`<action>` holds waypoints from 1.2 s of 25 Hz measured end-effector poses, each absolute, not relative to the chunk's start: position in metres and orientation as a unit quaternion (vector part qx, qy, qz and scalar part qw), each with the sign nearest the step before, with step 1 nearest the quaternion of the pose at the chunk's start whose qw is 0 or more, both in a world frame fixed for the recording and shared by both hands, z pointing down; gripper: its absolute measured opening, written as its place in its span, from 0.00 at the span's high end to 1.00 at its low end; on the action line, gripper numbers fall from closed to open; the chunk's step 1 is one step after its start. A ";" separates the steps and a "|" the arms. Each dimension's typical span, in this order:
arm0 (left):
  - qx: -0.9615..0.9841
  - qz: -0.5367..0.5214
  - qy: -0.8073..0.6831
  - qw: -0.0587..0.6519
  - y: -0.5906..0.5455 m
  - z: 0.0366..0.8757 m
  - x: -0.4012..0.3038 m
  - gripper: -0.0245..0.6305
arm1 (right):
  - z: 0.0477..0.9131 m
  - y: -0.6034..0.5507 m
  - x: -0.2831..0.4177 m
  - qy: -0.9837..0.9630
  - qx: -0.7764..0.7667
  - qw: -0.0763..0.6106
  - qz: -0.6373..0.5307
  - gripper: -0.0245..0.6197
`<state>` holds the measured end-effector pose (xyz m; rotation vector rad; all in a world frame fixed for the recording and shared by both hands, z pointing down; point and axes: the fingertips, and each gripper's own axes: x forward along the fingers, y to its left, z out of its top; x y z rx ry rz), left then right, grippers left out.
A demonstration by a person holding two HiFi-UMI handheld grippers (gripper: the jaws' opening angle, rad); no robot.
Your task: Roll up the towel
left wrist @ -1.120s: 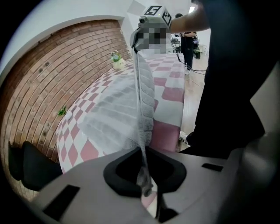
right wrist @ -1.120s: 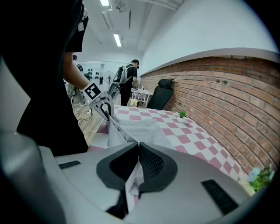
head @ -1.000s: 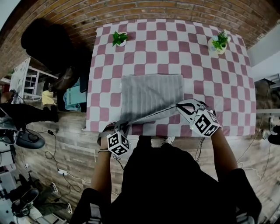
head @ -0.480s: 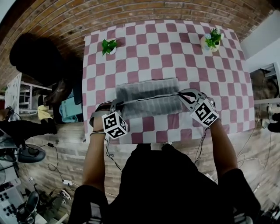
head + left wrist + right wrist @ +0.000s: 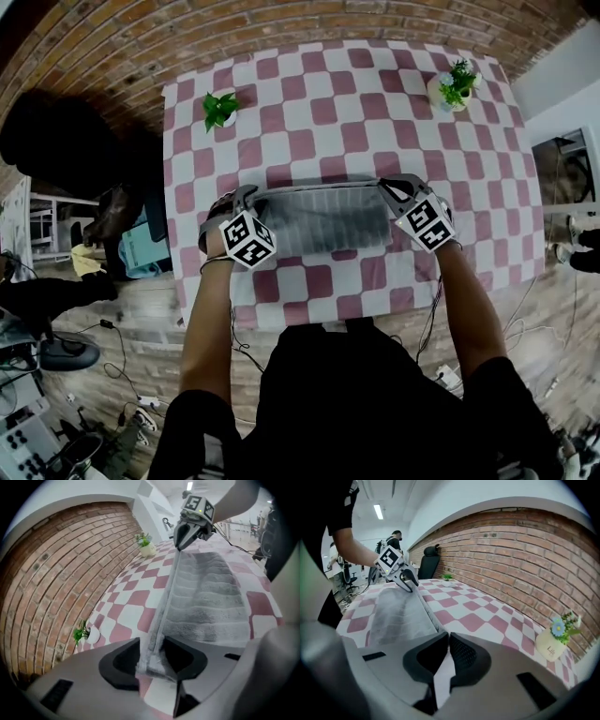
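Across the middle of the checked table, a grey towel is spread, and its 12 o'clock edge is drawn taut between the two grippers. The left gripper is set at the towel's 9 o'clock end. Its jaws have just been opening and are slightly parted, with the towel's corner between them. The right gripper is closed tight on the edge's 3 o'clock end. A potted plant is seen at 11 o'clock and a flower pot at 1 o'clock.
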<state>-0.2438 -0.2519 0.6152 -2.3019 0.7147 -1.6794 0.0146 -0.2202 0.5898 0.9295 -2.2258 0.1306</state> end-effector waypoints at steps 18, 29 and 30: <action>-0.808 -0.500 0.304 -0.066 -0.120 0.613 -0.305 0.54 | 0.592 -0.123 0.022 -0.860 0.391 0.267 0.187 0.75; -0.802 -0.463 0.337 -0.171 -0.103 0.640 -0.297 0.63 | 0.639 -0.079 0.017 -0.836 0.349 0.382 0.183 0.64; -0.799 -0.453 0.346 -0.192 -0.105 0.644 -0.297 0.66 | 0.640 -0.081 0.017 -0.832 0.356 0.383 0.184 0.65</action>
